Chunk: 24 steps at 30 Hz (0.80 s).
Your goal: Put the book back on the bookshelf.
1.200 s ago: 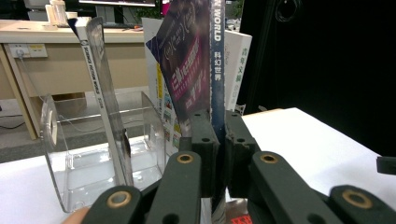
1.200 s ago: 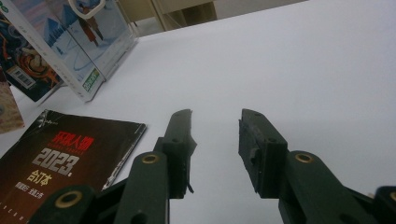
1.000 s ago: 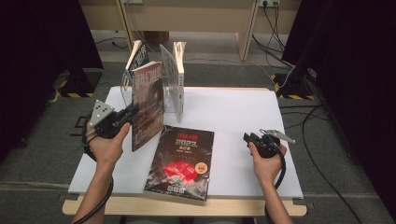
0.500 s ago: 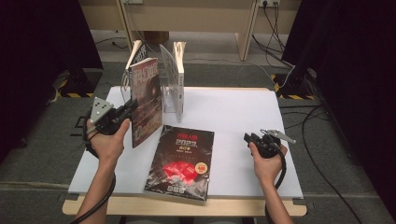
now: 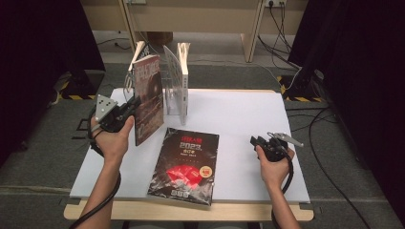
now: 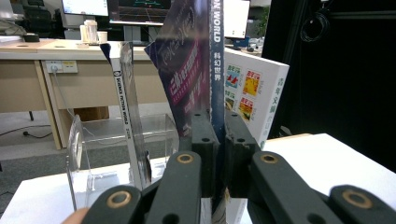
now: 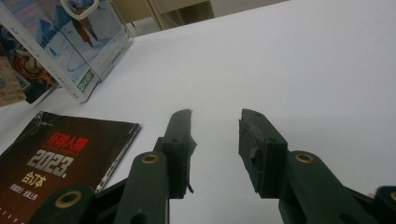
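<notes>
Purple-covered magazine stands upright between the left gripper's fingers, which are clamped on its lower spine edge; the blue spine rises straight up, toward twelve o'clock, from between them in the left gripper view. In the high view that magazine stands at the table's ten o'clock area, just beside a clear acrylic rack holding other upright magazines. A white book stands at the rack's three o'clock side. At the table's six o'clock lies a black magazine, flat. The right gripper rests low at four o'clock, its fingers apart over bare table, holding nothing.
</notes>
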Motion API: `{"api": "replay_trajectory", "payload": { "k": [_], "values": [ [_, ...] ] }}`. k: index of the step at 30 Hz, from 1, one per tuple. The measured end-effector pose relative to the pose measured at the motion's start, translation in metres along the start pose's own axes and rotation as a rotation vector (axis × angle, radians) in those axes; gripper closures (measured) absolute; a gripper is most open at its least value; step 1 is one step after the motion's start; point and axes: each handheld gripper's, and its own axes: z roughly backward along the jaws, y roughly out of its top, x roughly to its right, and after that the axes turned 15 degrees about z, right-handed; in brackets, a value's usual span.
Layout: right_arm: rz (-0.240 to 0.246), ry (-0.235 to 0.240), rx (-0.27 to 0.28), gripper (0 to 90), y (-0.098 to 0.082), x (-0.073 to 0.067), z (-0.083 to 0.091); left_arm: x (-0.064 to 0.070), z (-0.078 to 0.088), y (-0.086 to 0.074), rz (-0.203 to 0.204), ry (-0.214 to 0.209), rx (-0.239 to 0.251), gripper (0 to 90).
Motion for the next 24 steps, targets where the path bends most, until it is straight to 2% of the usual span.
{"api": "replay_trajectory", "payload": {
  "k": [8, 16, 24],
  "values": [
    [-0.013, -0.002, -0.004, 64.5, -0.001, 0.001, 0.001, -0.003, -0.012, 0.001, 0.001, 0.006, 0.015, 84.3],
    [-0.008, 0.000, -0.008, 64.5, -0.001, 0.001, -0.001, -0.003, -0.018, 0.006, -0.009, 0.021, 0.058, 84.3],
    [-0.012, -0.001, -0.010, 64.5, -0.002, 0.001, -0.001, -0.004, -0.025, 0.007, -0.014, 0.033, 0.081, 84.3]
  ]
}}
